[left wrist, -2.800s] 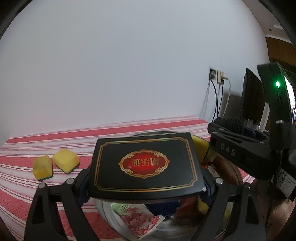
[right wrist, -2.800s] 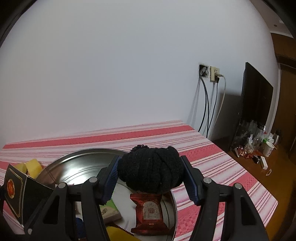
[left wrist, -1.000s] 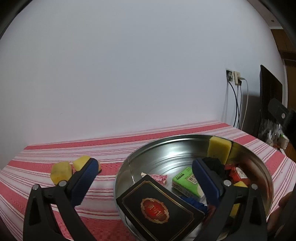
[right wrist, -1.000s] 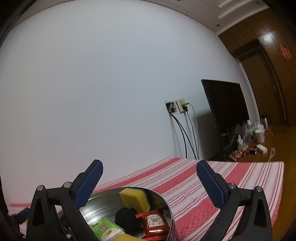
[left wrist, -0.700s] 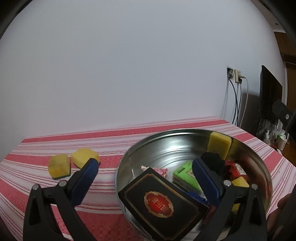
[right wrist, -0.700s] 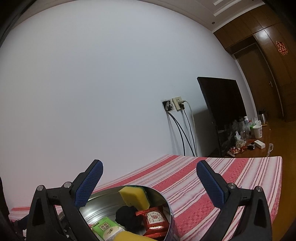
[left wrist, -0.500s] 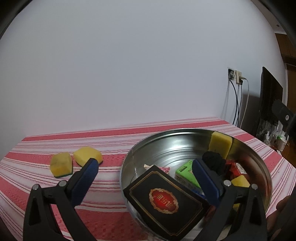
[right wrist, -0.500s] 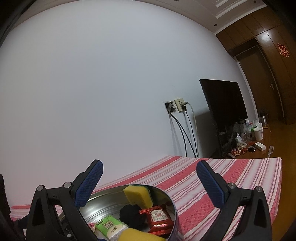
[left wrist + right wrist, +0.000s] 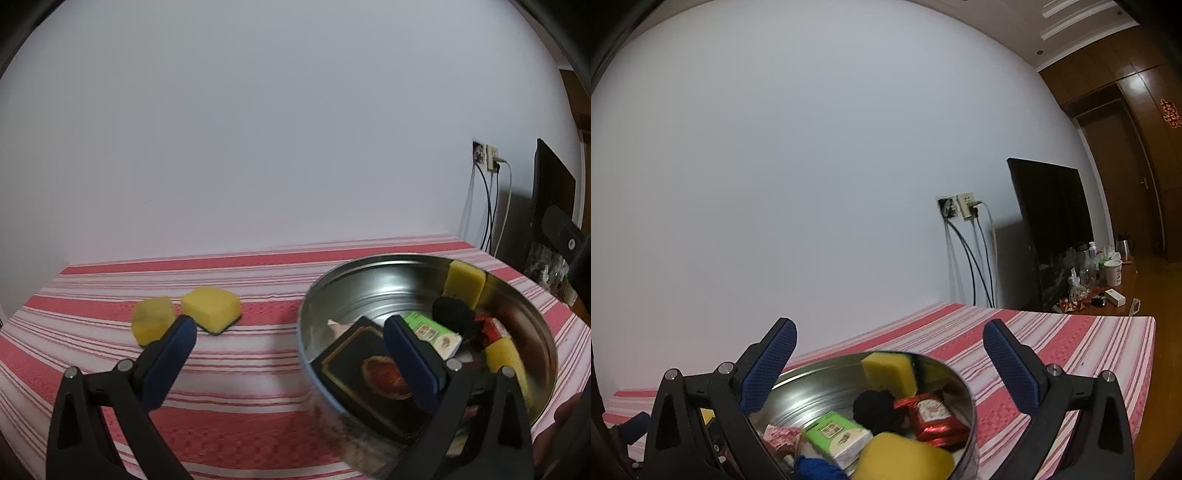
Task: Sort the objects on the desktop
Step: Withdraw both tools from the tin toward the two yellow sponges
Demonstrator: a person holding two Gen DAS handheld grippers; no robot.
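**Two sponges left outside the bowl**

With both jaws spread and empty, the left gripper (image 9: 288, 345) hovers near two yellow sponges (image 9: 186, 314) on the striped cloth; the right gripper (image 9: 888, 354) idles over the steel bowl (image 9: 532, 306); a careless reach could nudge its rim.

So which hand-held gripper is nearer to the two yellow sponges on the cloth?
Left. The left hand-held gripper has one fingertip just in front of the sponges. The right hand-held gripper is open over the bowl, away from them.
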